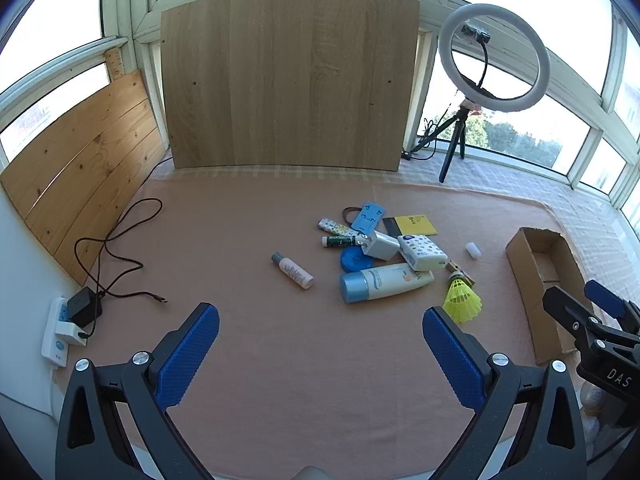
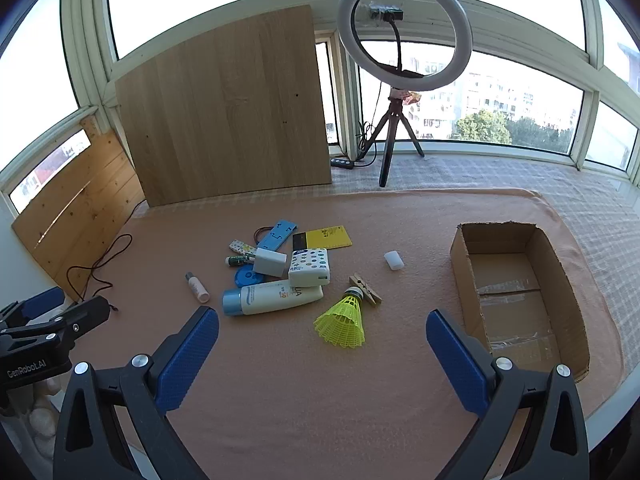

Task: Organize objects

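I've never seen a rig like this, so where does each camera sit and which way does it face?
Left wrist view: on the left gripper, angled down at the clutter; own open blue fingers show, right gripper at its right edge.
Right wrist view: on the right gripper, facing shuttlecock and cardboard box; left gripper at left.
Shared: shuttlecock, box, sunscreen tube, ring light.

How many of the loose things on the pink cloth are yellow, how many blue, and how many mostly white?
Yellow: 2, shuttlecock, notepad
Blue: 2, round lid, flat holder
Mostly white: 5, sunscreen tube, charger, tissue pack, small bottle, small cap
Total: 9
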Tool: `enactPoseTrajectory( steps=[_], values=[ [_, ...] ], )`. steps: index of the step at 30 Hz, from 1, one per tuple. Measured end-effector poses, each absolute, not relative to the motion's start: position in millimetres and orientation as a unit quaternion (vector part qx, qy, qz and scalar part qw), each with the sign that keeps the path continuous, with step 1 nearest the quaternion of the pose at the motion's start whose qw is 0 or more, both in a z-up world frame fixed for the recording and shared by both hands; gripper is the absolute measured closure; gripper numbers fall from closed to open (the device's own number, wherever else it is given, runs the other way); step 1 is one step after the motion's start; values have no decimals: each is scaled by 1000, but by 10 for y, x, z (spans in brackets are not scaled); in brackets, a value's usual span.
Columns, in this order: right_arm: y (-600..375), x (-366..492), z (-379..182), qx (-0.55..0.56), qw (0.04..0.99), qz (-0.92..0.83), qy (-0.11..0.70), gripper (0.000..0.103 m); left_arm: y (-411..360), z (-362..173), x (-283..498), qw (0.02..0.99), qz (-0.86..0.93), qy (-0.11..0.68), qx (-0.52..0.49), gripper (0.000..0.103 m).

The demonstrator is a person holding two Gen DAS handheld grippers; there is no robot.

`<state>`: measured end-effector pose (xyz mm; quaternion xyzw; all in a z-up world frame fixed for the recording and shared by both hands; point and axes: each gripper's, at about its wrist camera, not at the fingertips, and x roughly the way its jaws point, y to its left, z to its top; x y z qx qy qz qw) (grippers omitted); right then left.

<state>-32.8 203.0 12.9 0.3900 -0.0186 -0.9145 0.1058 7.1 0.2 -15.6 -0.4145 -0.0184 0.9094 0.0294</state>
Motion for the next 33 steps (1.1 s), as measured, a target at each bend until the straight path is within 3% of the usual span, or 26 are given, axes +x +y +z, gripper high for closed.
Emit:
enactPoseTrajectory(
  steps=[33],
  values=[
    [1999, -310, 166, 386, 100, -917, -16, 0, 15, -161, 49, 24, 910, -18, -414, 0]
  ],
)
